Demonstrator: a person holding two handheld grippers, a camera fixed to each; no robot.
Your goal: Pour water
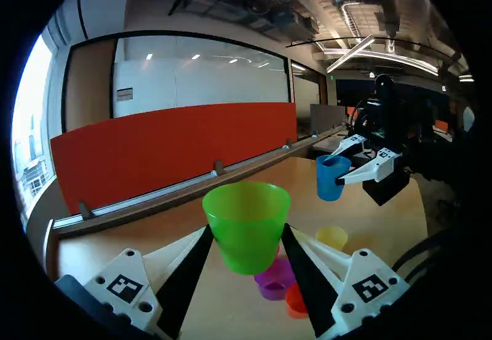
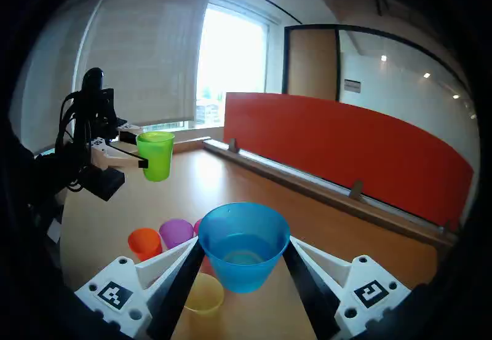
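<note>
Now the left gripper point(image 1: 246, 232) pinches the green cup point(image 1: 246, 211) between both fingers point(image 1: 184, 272); the right gripper point(image 2: 244, 248) likewise pinches the blue cup point(image 2: 243, 278), water point(image 2: 243, 257) inside, at two o'clock, well apart. Tilting before closing that gap would likely wet the tabletop point(image 1: 369, 229).

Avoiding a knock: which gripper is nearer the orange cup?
Left. The left gripper hangs just above the orange cup; the right gripper is farther off, near the yellow cup.
</note>
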